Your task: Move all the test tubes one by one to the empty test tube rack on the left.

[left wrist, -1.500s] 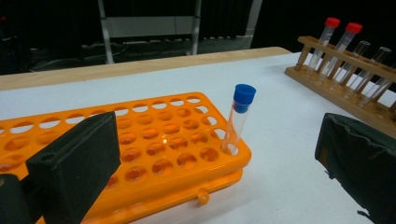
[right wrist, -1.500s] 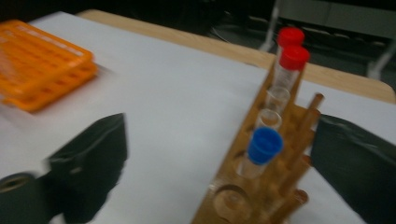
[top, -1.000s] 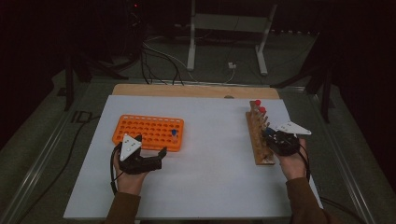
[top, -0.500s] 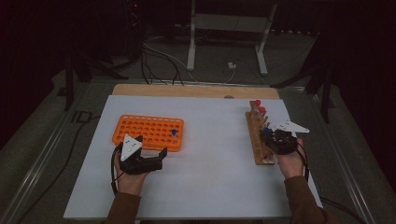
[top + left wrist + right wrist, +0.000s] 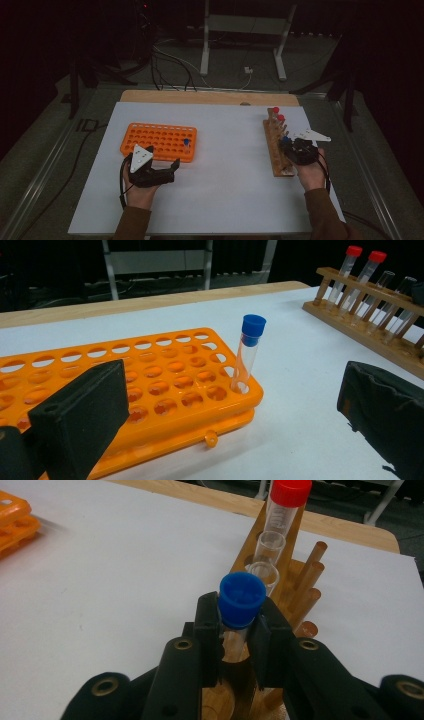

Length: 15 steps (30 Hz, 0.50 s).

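Blue-capped test tube (image 5: 242,601) is standing near-upright in the wooden rack (image 5: 280,580), lower centre of the right gripper view, long axis running bottom-to-top of frame with the cap toward the camera. The right gripper (image 5: 239,630) is clamping it just below the cap, one jaw pressing each side of the glass. Behind it up the rack: two uncapped tubes, then a red-capped tube (image 5: 283,502) at top centre. In the high view this grip is sitting at right of centre, gripper (image 5: 299,150) over the near half of the wooden rack (image 5: 278,145). Likely move is a lift straight along the tube axis; tilting risks knocking the open tube right behind.

The orange tube rack (image 5: 159,142) is lying left of centre, well apart across the white table (image 5: 225,170), already holding one blue-capped tube (image 5: 248,354) in a corner hole. The left gripper (image 5: 157,172) is hovering just beside that rack, jaws spread wide, holding nothing. Right hand is the nearer one to the wooden rack.
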{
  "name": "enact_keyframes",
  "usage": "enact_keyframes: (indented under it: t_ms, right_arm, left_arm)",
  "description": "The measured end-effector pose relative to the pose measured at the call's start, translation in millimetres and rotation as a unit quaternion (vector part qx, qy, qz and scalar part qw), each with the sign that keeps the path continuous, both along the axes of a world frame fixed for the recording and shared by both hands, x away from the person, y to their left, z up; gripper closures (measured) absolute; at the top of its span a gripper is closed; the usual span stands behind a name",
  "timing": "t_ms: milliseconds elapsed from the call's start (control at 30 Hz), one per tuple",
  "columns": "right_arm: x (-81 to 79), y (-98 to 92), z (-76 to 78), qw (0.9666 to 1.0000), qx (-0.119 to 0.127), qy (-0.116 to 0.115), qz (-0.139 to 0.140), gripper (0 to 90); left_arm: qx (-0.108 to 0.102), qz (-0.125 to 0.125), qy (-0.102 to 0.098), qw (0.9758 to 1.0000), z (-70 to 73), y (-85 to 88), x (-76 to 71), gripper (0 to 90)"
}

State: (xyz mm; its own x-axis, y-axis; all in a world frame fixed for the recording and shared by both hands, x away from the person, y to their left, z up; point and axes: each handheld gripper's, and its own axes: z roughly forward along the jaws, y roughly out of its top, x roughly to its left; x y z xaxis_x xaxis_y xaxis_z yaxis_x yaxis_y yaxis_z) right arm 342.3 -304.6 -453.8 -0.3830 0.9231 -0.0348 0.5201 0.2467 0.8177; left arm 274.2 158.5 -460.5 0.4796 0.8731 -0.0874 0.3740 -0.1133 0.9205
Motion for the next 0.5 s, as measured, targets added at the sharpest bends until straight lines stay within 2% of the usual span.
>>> enact_keyframes:
  t_ms: [100,500]
  right_arm:
    - [-1.3,0.8,2.0,0.9999,-0.010,-0.001,0.002,76.5]
    - [-5.6,-3.0,24.8,0.9998,-0.004,-0.018,0.008,76.7]
  left_arm:
    - [-0.001,0.001,0.001,1.0000,-1.0,-0.5,0.3,0.7]
    - [0.003,-0.003,0.003,1.0000,-1.7,-2.0,0.4,0.7]
